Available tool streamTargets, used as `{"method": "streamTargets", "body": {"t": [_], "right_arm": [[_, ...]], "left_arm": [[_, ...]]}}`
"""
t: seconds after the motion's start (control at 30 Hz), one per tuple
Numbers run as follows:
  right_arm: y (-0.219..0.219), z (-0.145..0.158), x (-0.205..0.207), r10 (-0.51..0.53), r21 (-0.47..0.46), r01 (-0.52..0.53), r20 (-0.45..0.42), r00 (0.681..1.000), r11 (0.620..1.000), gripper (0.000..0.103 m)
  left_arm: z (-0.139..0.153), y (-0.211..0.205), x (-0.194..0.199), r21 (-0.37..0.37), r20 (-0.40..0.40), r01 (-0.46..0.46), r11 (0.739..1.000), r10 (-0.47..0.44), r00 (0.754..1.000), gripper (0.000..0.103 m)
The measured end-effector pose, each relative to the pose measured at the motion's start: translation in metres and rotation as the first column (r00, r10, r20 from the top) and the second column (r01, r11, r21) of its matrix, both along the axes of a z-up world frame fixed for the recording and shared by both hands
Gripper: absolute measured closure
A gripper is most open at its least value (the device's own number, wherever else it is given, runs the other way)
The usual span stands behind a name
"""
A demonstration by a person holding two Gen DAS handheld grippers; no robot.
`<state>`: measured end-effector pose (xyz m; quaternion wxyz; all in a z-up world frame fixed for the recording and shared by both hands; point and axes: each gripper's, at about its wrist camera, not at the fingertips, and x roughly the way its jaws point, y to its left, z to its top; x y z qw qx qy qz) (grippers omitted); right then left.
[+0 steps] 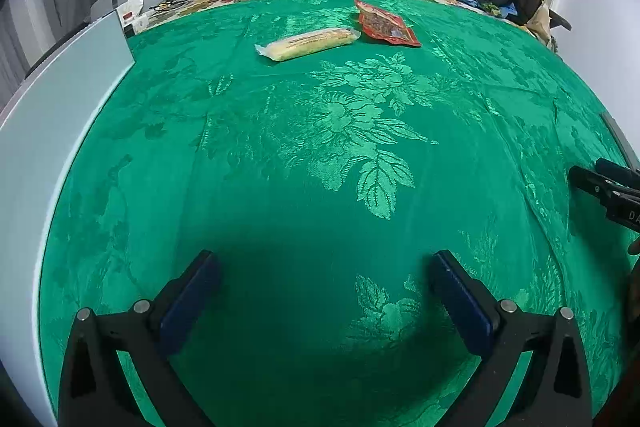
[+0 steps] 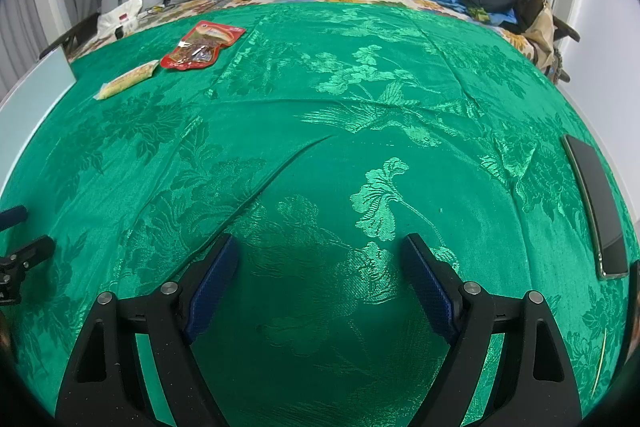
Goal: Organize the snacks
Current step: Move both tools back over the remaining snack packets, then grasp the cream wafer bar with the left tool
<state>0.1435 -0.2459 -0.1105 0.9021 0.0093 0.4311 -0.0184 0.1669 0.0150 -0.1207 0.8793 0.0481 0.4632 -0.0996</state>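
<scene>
Hovering over the green cloth, both claws gape wide and empty.
Left wrist view: left claw [image 1: 326, 267] low; yellow snack pack [image 1: 308, 44] touches red snack pouch [image 1: 386, 23] far off; right claw [image 1: 608, 187] cut off at the edge.
Right wrist view: right claw [image 2: 320, 259] spread; phone [image 2: 598, 211] at right, print on the packs unreadable.

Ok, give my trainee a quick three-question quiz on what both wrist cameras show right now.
1. True or false: the left claw is shut on the yellow snack pack.
2. Which snack lies nearer the white board at the left edge of the green cloth: A) the red snack pouch, B) the yellow snack pack?
3. Fill in: the dark phone lies on the cloth to the ____ of the right claw.

Key: 1 false, both claws are open and empty. 2 B. 3 right.
</scene>
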Motion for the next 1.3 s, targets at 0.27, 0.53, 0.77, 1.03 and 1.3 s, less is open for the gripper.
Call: {"method": "streamTargets", "body": {"t": [0.27,0.53,0.77,1.03,1.3], "right_arm": [[0.000,0.000,0.000,0.000,0.000,0.000,0.000,1.000,1.000,0.017],[0.000,0.000,0.000,-0.001,0.001,0.001,0.000,1.000,1.000,0.016],[0.000,0.000,-0.001,-0.001,0.001,0.001,0.000,1.000,1.000,0.015],[0.001,-0.001,0.000,-0.001,0.001,0.001,-0.001,1.000,1.000,0.014],[0.003,0.000,0.000,0.000,0.002,0.000,-0.002,1.000,1.000,0.013]], "left_arm": [[0.026,-0.007,0.077,0.040,-0.119,0.218,0.975,-0.211,0.970,0.000],[0.060,-0.036,0.187,0.112,-0.087,0.382,0.917,-0.374,0.923,0.000],[0.022,-0.041,0.238,0.083,-0.153,0.355,0.931,-0.340,0.928,0.009],[0.021,-0.015,0.230,-0.029,-0.115,0.178,0.984,-0.180,0.977,0.075],[0.020,0.026,0.142,-0.104,-0.141,-0.107,0.989,0.092,0.986,0.075]]}}
